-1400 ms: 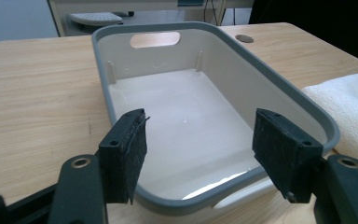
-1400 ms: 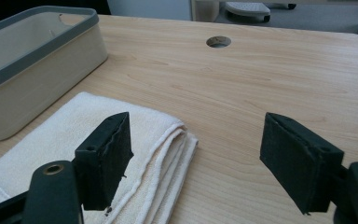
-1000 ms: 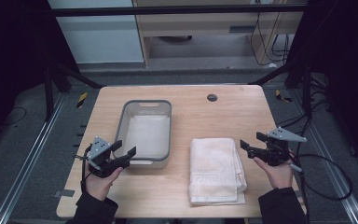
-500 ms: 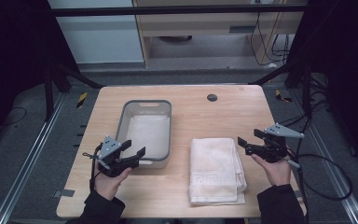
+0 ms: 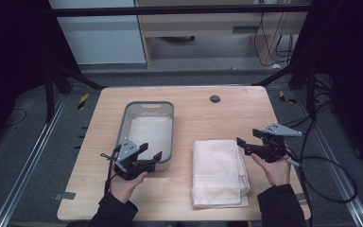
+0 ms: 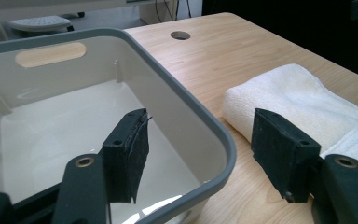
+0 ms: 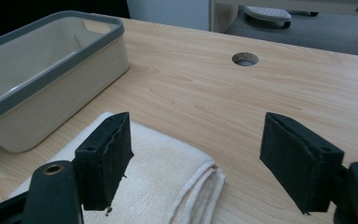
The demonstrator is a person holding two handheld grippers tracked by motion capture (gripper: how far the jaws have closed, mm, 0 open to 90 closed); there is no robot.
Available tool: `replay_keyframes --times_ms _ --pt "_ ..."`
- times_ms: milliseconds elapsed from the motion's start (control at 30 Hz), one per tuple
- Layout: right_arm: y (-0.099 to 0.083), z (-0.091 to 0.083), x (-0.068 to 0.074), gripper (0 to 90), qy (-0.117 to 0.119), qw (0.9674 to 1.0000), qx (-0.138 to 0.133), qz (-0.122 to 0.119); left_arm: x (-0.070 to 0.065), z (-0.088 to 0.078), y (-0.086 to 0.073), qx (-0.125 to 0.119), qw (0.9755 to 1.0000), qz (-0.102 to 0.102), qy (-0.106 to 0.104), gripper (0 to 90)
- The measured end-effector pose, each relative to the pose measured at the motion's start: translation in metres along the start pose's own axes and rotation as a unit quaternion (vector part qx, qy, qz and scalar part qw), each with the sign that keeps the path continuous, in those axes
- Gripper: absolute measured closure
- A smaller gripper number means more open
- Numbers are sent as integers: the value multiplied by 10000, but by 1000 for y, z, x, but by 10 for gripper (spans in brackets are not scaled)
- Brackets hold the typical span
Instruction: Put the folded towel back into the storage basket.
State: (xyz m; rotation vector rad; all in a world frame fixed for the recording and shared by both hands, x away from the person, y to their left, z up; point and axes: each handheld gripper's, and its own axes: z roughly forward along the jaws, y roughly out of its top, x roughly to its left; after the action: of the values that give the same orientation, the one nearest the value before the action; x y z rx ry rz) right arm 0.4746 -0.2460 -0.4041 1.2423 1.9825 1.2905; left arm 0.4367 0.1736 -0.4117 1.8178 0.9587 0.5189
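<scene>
Beside the folded towel (image 5: 220, 171), the left gripper (image 5: 150, 154) is straddling the bin's (image 5: 123, 134) near corner and the right gripper (image 5: 244, 144) is hovering, both with jaws apart.

- I see the folded towel (image 5: 219, 171), white to cream terry cloth, lying flat on the wooden table. It is folded to a long rectangle with several layers, and the long side runs from 6 to 12 o'clock in the high view.
- From the table centre, the towel lies at about 5 o'clock. Its folded layers show along the right edge.
- I see the bin (image 5: 125, 132), a rectangular tub with cream walls, a grey rim and a handle slot in the far wall. It stands upright and open.
- The bin lies at about 9 o'clock from the towel, near it but not touching.
</scene>
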Motion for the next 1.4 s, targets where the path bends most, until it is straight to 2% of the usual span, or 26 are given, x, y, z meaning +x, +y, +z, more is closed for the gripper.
replay_keyframes --times_ms 200,467,667,800,900,933,1033,1300,1400 --pt "-1 1 2 250 46 10000 9 -26 -12 8 1 40 9999 56 -147 361" --pt "-4 7 8 261 169 9997 138 79 -31 15 1 137 9992 208 -327 369" --pt "-6 11 9 239 139 9995 286 84 -41 19 -1 213 9985 186 -463 374" --pt "-10 15 11 216 172 9989 439 39 -51 23 -4 312 9978 283 -517 376" --pt "-14 16 10 216 161 9991 401 50 -55 25 -6 359 9974 328 -527 377" --pt "-16 16 9 216 189 9989 407 133 -57 26 -7 390 9972 352 -537 377" --pt "-22 15 4 217 80 9985 521 155 -63 31 -11 472 9965 401 -559 379" --pt "-29 19 1 216 90 9978 629 196 -70 38 -17 634 9952 472 -571 384" --pt "-31 22 2 216 65 9974 703 142 -74 41 -20 679 9948 503 -568 384"
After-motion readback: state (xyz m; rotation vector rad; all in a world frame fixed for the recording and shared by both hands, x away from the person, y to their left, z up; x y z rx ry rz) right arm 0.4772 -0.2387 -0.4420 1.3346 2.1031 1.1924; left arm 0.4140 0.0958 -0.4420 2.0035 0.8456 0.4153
